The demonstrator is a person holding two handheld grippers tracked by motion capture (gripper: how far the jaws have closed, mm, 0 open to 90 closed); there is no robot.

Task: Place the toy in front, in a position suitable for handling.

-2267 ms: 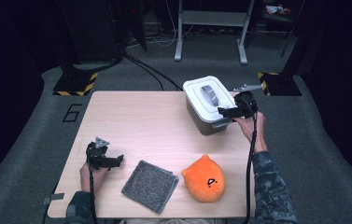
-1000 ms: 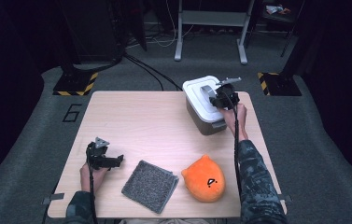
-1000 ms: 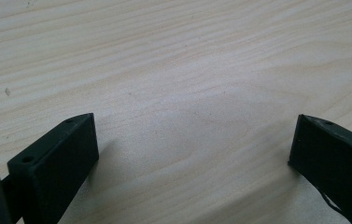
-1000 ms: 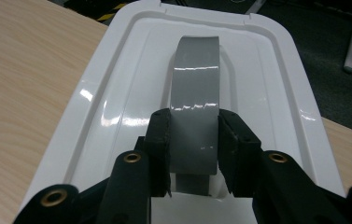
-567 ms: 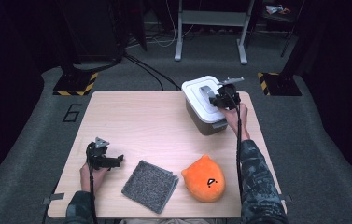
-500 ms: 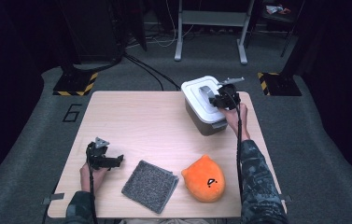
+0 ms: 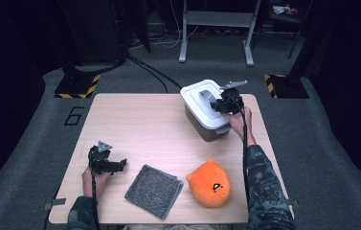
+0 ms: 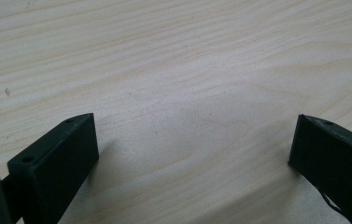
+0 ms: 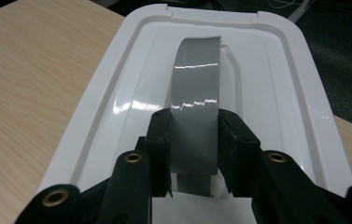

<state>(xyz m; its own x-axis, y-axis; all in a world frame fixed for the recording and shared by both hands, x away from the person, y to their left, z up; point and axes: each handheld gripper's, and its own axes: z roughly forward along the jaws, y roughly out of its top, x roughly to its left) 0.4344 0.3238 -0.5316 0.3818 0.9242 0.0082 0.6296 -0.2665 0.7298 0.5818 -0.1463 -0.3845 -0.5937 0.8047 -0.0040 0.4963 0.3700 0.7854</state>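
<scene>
The wooden surface [image 7: 159, 124] carries everything here. At its far right corner stands a grey box [image 7: 206, 128] closed with a white lid [image 7: 193, 96], and a grey handle [image 9: 196, 107] arches along the middle of that lid. Near the front edge, right of centre, sits an orange plush toy [image 7: 210, 183] with a small dark face mark, and just beside it to the left lies a square grey mat [image 7: 154, 190], turned at an angle to the edge. The right tongs [image 9: 193, 140] reach over the near end of the lid and are clamped on the handle, one black jaw pressed against each side of the grey strip. The left tongs [image 7: 122, 164] rest low at the front left of the surface, well apart from the box and just left of the mat; their jaws stand wide apart over bare wood with nothing between them.
</scene>
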